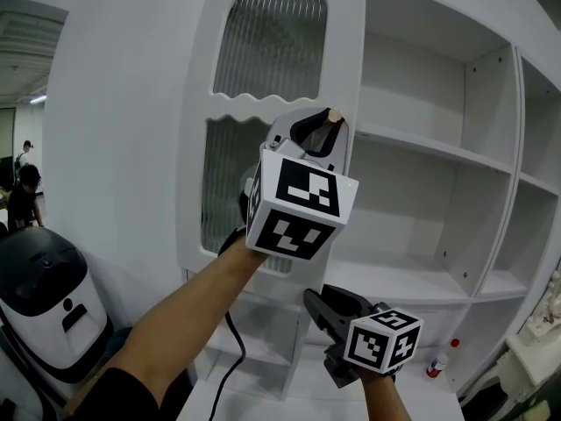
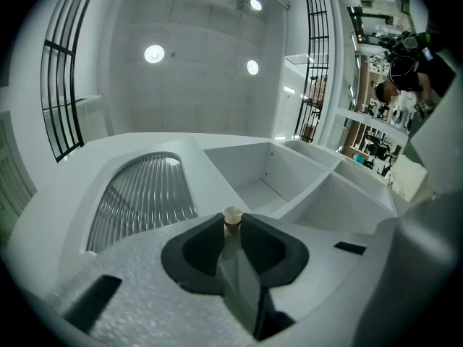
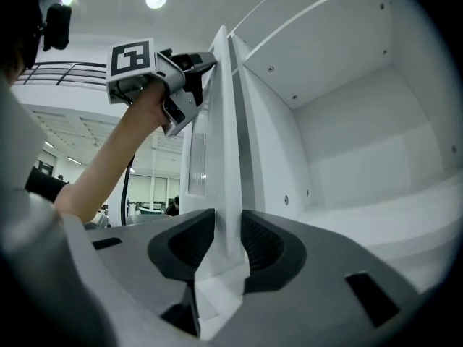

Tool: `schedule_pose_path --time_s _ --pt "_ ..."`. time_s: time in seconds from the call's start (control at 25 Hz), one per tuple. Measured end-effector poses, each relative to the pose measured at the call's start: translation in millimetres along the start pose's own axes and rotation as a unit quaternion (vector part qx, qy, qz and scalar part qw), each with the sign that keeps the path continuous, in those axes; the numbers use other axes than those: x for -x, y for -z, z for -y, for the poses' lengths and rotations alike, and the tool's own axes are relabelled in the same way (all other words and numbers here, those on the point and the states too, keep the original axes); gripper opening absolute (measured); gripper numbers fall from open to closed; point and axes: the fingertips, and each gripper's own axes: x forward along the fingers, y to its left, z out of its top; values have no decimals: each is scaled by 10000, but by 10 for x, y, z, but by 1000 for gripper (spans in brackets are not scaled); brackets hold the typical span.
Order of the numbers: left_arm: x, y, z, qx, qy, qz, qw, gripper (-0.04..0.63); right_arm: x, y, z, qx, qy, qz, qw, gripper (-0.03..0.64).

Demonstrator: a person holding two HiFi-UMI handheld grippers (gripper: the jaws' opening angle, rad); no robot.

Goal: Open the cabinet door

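Head view, lower left: white appliance (image 1: 44, 301) with a black top, standing on the floor. Far left, background: two people (image 1: 22, 191), one behind the other, detail too small to read. Lower right: small bottle (image 1: 441, 362) with a red cap, upright.

Left gripper view: round ceiling lights (image 2: 154, 53) lit; black railings (image 2: 61, 85) at left and centre right; cluttered benches (image 2: 376, 139) at right, contents not legible.

Right gripper view: glazed office (image 3: 145, 194) in the background.

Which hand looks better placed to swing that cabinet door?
Probably the left: the left gripper is clamped on the knob, a firm hold for pulling. The right gripper has its jaws open astride the door edge lower down, gripping nothing.
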Motion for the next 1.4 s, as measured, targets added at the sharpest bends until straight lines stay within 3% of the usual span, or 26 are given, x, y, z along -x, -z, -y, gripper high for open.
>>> schedule_pose_path --time_s 0.52,0.88,1.4 --pt "93 65 9 19 -52 -143 9999 80 11 -9 13 180 -101 -37 9998 107" --pt "373 282 3 -7 -456 -710 9964 78 2 -6 -9 187 -276 -71 9994 101" --pt "1007 744 205 401 -920 -1499 9836 54 88 -10 -88 182 -690 -102 9974 87"
